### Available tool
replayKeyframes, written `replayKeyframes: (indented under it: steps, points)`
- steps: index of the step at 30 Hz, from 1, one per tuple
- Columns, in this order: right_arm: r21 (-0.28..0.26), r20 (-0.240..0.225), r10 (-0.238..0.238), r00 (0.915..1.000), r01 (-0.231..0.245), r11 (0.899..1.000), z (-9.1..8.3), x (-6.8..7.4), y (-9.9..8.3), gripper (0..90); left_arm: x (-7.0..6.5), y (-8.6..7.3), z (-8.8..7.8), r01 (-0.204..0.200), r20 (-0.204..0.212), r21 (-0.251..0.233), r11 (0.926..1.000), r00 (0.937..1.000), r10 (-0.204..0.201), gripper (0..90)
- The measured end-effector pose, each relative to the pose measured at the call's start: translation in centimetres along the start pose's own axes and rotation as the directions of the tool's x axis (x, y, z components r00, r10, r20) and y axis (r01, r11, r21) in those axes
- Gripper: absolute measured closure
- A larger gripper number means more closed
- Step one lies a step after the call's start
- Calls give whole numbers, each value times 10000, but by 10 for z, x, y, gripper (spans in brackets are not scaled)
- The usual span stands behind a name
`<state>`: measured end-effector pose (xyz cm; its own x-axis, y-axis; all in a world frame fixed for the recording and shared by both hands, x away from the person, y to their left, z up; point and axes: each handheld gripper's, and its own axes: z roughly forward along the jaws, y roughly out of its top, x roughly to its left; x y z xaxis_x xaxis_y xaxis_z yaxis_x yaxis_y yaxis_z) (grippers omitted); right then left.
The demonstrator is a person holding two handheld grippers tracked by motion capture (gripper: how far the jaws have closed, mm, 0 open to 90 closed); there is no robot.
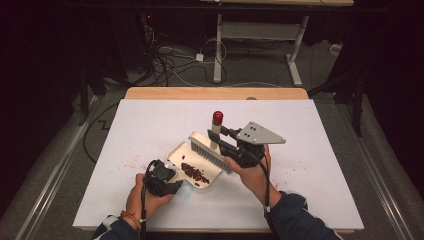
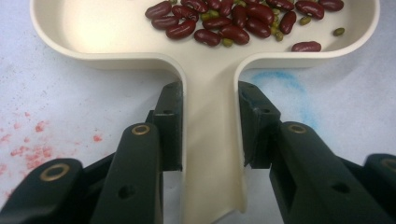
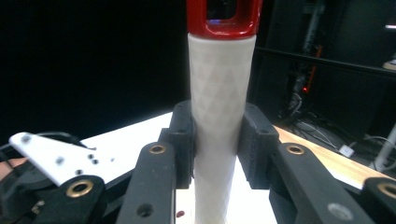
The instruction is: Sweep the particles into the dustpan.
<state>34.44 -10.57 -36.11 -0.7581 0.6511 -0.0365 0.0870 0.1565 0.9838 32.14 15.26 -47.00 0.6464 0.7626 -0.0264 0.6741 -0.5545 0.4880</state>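
A cream dustpan (image 1: 178, 151) lies on the white table cover, with red kidney beans (image 1: 195, 173) and a few small green ones in its tray. My left gripper (image 1: 171, 174) is shut on the pan's handle (image 2: 210, 140), one pad on each side, and the beans (image 2: 233, 21) lie just beyond. My right gripper (image 1: 220, 140) is shut on the white handle (image 3: 219, 116) of a brush, whose red cap (image 3: 224, 18) points upward. The brush's grey bristles (image 1: 210, 154) hang over the pan's far edge, tilted.
Reddish stains (image 1: 127, 164) mark the cover left of the pan, and a blue smudge (image 2: 280, 81) sits by its handle. A few specks (image 1: 295, 166) lie at the right. The table's wooden far edge (image 1: 215, 93) borders a floor with cables and desk legs.
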Motion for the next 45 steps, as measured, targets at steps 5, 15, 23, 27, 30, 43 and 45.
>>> replayKeyframes:
  steps: [5, 15, 23, 27, 30, 43, 45]
  points:
    - [84, 548, -72, 9985, 68, 9999, -5, -16, -1, 698, 0, -3, -2, 44, 99, -28, 10000, 9999, -44, 639]
    - [524, 1331, -57, 9911, -13, 9986, -3, -36, -14, 698, 1, -7, -4, -26, 184, 40, 10000, 9998, 25, 639]
    - [619, 1798, -333, 9831, 225, 9978, -1, -46, -20, 698, 4, -8, -6, -82, 291, 49, 10000, 9995, 81, 638]
    - [642, 1849, -291, 9823, 175, 9978, -1, -49, -22, 698, 5, -9, -7, -153, 321, 109, 9998, 9994, 150, 639]
    - [652, 1967, -343, 9799, 219, 9976, 0, -51, -23, 698, 5, -10, -7, -157, 324, 114, 9998, 9994, 153, 639]
    - [785, 1913, -210, 9813, 60, 9969, 6, -55, -31, 698, 4, -10, -7, -180, 310, 107, 9998, 9994, 176, 639]
    - [837, 1977, -269, 9799, 104, 9964, 7, -55, -34, 698, 4, -10, -7, -182, 310, 108, 9998, 9994, 178, 639]
